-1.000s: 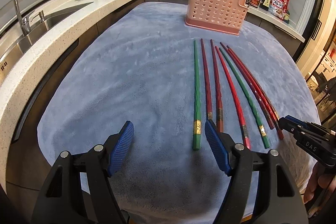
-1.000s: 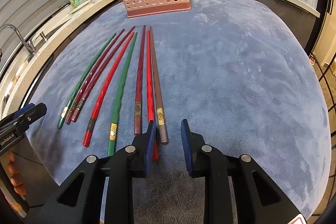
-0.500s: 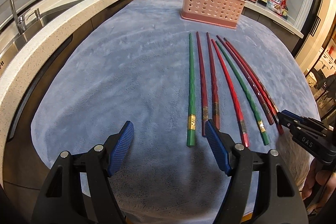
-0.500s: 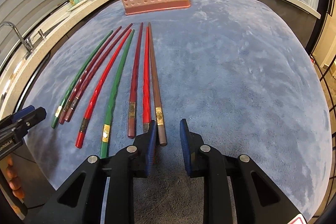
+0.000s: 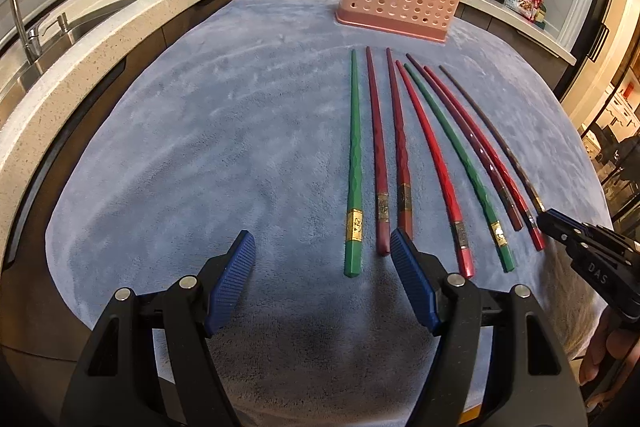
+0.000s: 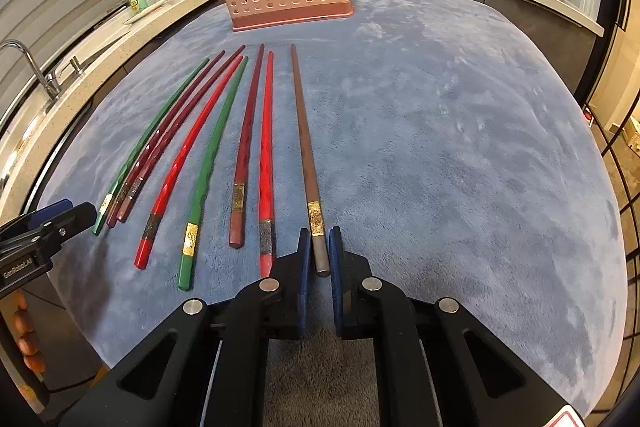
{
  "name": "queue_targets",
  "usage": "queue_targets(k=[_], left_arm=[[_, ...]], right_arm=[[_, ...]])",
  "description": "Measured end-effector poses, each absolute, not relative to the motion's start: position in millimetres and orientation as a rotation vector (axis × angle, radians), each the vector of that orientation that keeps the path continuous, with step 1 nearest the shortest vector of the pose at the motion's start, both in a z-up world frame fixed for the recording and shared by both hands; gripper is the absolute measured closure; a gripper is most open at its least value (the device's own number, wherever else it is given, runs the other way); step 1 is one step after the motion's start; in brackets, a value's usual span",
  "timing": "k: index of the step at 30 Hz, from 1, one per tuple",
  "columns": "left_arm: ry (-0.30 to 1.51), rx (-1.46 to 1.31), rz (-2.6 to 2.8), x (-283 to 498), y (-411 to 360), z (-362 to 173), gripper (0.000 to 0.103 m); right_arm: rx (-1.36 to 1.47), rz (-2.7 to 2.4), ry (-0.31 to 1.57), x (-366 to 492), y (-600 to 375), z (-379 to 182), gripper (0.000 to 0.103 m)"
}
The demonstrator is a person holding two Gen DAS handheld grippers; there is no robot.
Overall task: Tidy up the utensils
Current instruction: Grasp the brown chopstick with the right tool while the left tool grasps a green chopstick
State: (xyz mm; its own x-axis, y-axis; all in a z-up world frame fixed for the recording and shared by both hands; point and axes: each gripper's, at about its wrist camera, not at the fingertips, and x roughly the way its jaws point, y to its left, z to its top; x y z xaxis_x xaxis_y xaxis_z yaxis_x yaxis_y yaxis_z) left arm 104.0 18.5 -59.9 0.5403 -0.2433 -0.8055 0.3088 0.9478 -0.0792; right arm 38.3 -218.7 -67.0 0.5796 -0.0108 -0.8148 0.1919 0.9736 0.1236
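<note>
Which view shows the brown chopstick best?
The right wrist view: the brown chopstick runs full length, its butt between the right gripper fingers. In the left wrist view it lies at the far right, its end hidden.

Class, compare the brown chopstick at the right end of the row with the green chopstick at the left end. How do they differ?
The brown chopstick sits between the right gripper fingers; the green chopstick lies free near the open left gripper. Brown lies apart; green lies close beside dark red ones. Both lie flat on the blue cloth, gold-banded.
</note>
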Motion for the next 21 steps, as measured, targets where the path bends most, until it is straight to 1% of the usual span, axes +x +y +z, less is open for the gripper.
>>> queue_targets(k=[7,9,11,15,17,18,20,21], left_arm=[[0.959,0.085,-0.311,109.5,15.4,-68.5,0.038],[0.955,0.089,-0.302,111.0,14.3,-69.3,0.040],[0.956,0.103,-0.294,113.0,13.3,-70.2,0.047],[0.956,0.108,-0.293,114.4,14.5,-70.7,0.054],[0.954,0.114,-0.303,113.5,14.3,-70.4,0.065],[0.953,0.116,-0.310,112.7,13.9,-70.0,0.068],[0.956,0.117,-0.326,111.5,12.9,-69.9,0.081],[0.958,0.119,-0.337,110.9,12.3,-69.8,0.084]], right_arm=[[0.247,-0.116,0.957,26.3,-226.3,-67.1,0.095],[0.252,-0.116,0.957,25.0,-227.0,-67.3,0.095],[0.252,-0.116,0.957,25.0,-227.0,-67.5,0.095],[0.266,-0.115,0.957,23.0,-227.8,-68.1,0.095],[0.273,-0.113,0.957,22.2,-228.3,-68.3,0.095],[0.272,-0.113,0.957,21.9,-228.0,-68.3,0.095],[0.271,-0.113,0.957,22.0,-227.6,-68.0,0.095],[0.271,-0.113,0.957,21.9,-227.6,-68.1,0.095]])
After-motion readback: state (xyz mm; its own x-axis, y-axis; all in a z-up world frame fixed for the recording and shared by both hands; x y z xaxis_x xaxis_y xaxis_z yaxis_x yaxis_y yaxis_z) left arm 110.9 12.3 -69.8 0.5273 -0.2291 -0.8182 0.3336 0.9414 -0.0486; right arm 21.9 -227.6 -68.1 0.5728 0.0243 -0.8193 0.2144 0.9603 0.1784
